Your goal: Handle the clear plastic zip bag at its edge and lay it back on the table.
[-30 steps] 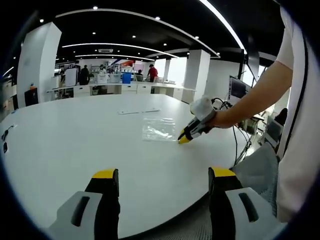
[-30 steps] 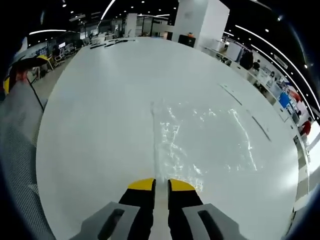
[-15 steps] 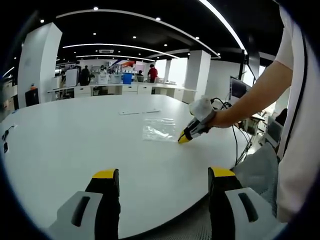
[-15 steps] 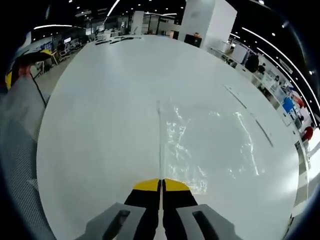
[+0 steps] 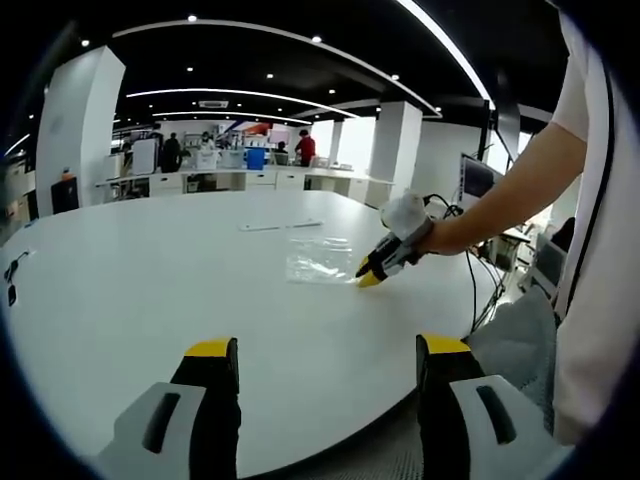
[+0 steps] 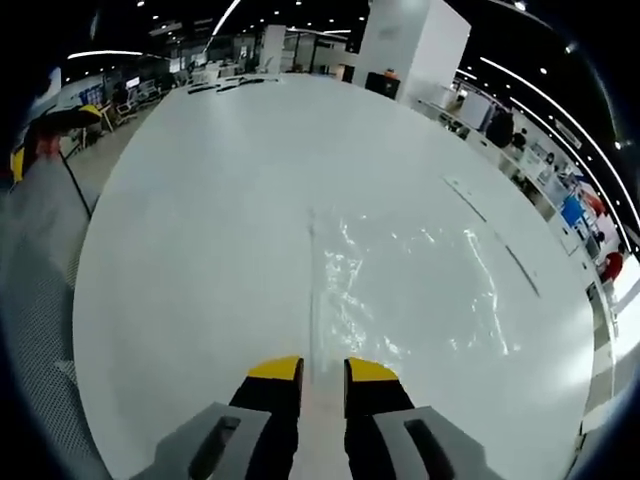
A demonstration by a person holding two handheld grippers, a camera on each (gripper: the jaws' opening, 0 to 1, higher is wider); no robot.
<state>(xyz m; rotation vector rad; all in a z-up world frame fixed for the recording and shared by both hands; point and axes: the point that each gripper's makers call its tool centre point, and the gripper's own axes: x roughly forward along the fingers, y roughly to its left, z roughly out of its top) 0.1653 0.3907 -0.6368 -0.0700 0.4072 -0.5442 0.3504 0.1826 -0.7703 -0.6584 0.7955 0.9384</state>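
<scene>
The clear plastic zip bag (image 5: 318,258) lies flat on the round white table (image 5: 130,280), towards its far right. In the right gripper view the bag (image 6: 410,290) spreads ahead and to the right, and its straight edge runs down between my jaws. My right gripper (image 6: 323,370) is open by a small gap over that edge, low above the table. From the left gripper view, the right gripper (image 5: 368,279) rests at the bag's near right corner, held by a person's hand. My left gripper (image 5: 327,350) stands wide open and holds nothing, near the table's front edge.
Thin strips (image 5: 280,225) lie beyond the bag, also visible as strips (image 6: 465,193) to the right. A small black object (image 5: 10,272) sits at the table's left edge. A mesh chair (image 6: 40,250) stands off the table. A monitor (image 5: 475,178) and cables stand at the right.
My right gripper closed on the bag's edge half a second ago and has now opened, letting it go. The left gripper has not moved.
</scene>
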